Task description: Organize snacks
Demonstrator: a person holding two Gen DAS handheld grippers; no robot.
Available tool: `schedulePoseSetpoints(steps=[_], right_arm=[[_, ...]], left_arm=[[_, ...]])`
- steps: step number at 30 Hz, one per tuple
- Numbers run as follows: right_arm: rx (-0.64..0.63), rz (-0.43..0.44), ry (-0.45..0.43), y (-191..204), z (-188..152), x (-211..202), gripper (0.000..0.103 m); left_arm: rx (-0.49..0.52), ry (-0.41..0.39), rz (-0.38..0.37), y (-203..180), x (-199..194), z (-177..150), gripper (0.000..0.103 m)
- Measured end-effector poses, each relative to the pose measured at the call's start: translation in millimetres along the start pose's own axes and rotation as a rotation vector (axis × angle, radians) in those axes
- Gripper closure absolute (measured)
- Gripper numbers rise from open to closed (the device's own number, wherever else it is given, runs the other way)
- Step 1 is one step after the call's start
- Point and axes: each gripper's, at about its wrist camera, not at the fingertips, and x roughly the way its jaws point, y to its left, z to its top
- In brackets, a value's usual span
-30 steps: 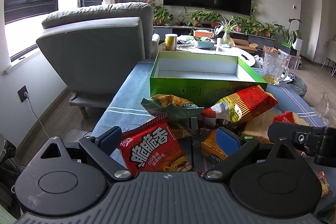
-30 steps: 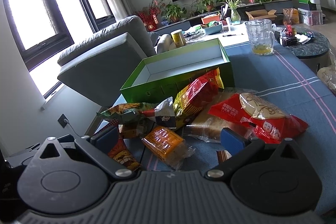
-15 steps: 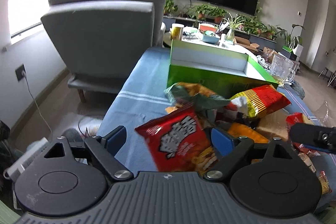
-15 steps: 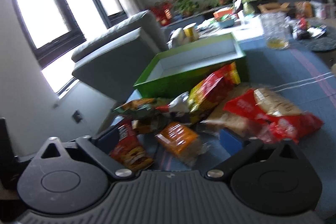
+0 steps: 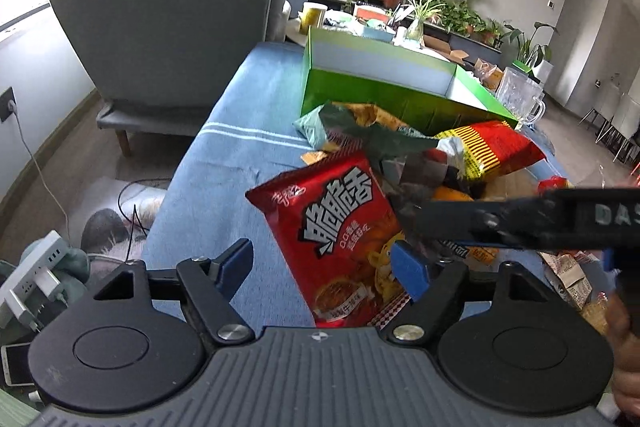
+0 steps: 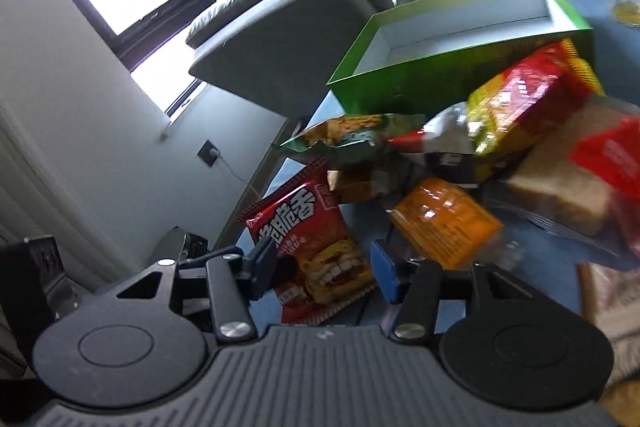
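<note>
A pile of snack bags lies on a blue cloth before an open green box (image 5: pixel 384 95) (image 6: pixel 440 67). A red bag with white Chinese lettering (image 5: pixel 340 235) (image 6: pixel 316 251) lies nearest. My left gripper (image 5: pixel 324 263) is open, its jaws either side of that red bag's lower part. My right gripper (image 6: pixel 324 267) is open around the same bag; its arm (image 5: pixel 540 219) reaches in from the right in the left wrist view. Behind lie a green bag (image 6: pixel 352 139), a red-yellow bag (image 5: pixel 492 151) (image 6: pixel 528 107) and an orange packet (image 6: pixel 444 219).
A grey armchair (image 5: pixel 168 27) stands left of the table. A glass mug (image 5: pixel 520 99) stands right of the box. A bread pack (image 6: pixel 560 195) and another red bag (image 6: pixel 612 163) lie at right. Power strip and cables (image 5: pixel 36 283) lie on the floor, left.
Both grippers have swung left and down toward the red lettered bag. The right gripper now brackets it and its arm crosses the left wrist view.
</note>
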Motion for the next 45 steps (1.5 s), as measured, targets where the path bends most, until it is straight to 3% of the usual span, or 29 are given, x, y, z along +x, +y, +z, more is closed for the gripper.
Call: schedulePoseSetpoints(steps=[5, 11, 18, 28, 35, 45], right_arm=[[0.004, -0.007, 0.050, 0, 6, 22, 0.039], [0.023, -0.017, 0.101, -3, 6, 39, 0.039], [-0.046, -0.028, 0.099, 8, 7, 40, 0.042], [-0.095, -0.001, -0.078, 26, 26, -18, 0.043], [-0.073, -0.026, -0.202, 19, 67, -31, 0.042], [0.025, -0.032, -0.272, -11, 127, -16, 0.042]], left_arm=[[-0.005, 0.030, -0.002, 4, 8, -2, 0.038], [-0.003, 0.038, -0.067, 5, 12, -2, 0.054], [0.040, 0.000, -0.056, -1, 2, 1, 0.055], [0.120, -0.152, -0.125, -25, -32, 42, 0.055], [0.207, -0.238, -0.150, -57, -18, 90, 0.055], [0.265, -0.249, -0.164, -75, 31, 158, 0.054]])
